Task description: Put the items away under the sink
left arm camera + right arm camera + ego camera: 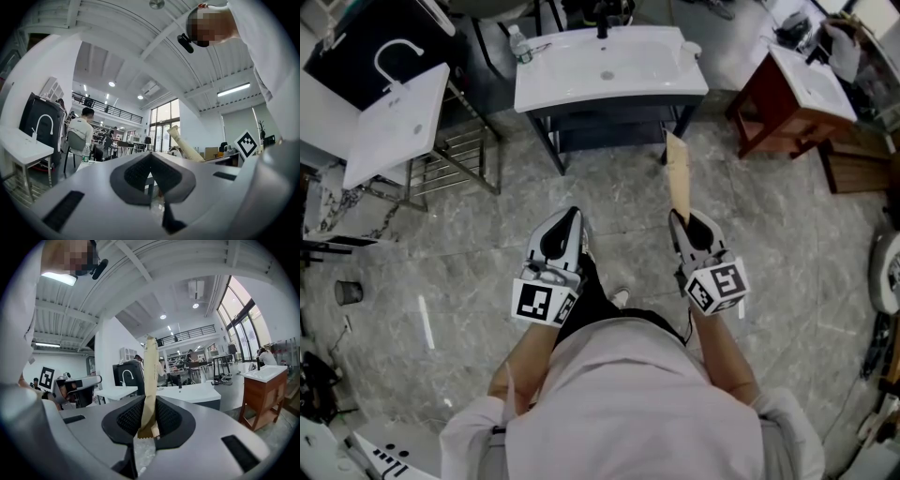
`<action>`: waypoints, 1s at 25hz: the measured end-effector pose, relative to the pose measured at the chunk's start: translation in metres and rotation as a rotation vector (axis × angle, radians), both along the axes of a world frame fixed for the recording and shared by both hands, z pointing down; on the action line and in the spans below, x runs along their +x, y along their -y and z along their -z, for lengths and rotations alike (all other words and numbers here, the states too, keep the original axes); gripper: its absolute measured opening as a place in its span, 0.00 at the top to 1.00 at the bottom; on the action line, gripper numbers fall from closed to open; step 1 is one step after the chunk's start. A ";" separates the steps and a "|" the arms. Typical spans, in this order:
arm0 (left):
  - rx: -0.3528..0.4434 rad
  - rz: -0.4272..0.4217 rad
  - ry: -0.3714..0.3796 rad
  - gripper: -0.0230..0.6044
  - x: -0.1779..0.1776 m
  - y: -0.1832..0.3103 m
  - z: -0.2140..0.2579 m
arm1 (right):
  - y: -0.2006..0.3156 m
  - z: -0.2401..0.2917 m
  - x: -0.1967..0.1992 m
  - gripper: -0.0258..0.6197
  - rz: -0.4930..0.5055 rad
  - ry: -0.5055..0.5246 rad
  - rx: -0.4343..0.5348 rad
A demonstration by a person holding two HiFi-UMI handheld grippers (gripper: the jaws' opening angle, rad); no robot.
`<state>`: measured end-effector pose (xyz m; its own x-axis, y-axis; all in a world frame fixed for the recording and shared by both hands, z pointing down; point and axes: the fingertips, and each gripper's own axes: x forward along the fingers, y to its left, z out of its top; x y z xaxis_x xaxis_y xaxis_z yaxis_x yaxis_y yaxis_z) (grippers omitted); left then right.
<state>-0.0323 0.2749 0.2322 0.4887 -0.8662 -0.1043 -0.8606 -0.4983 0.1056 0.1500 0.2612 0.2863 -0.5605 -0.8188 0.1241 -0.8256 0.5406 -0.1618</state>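
Holding a brown paper packet out in front, with the sink well ahead.
The right claw [679,221] is clamped on the bottom edge of the packet [677,173], which sticks out beyond it toward the shelf [609,129] beneath the sink [609,66]. The left claw [569,223] is closed on nothing. Pinched only at its edge, the long packet could sag, twist, or catch the shelf frame going in.

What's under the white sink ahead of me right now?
A dark frame with a low shelf; the strip of shelf that shows bears nothing. The basin covers the shelf's back part, so that can't be checked.
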 end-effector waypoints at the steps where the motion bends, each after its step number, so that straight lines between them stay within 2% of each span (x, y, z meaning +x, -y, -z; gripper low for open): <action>1: -0.004 0.002 -0.002 0.96 -0.004 0.003 -0.002 | 0.002 -0.002 -0.003 0.85 0.003 -0.003 -0.004; 14: -0.031 -0.030 -0.046 0.96 -0.024 0.078 -0.020 | 0.052 -0.007 -0.012 0.85 -0.046 -0.056 -0.044; 21: -0.055 -0.031 -0.059 0.96 -0.045 0.134 -0.027 | 0.099 -0.007 -0.035 0.85 -0.039 -0.073 -0.065; 25: -0.032 -0.031 -0.062 0.96 -0.057 0.171 -0.016 | 0.129 -0.005 -0.049 0.85 -0.034 -0.079 -0.075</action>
<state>-0.0889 0.1035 0.2484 0.5092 -0.8539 -0.1078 -0.8359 -0.5205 0.1743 0.1008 0.1318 0.2916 -0.5186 -0.8238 0.2289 -0.8550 0.5009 -0.1345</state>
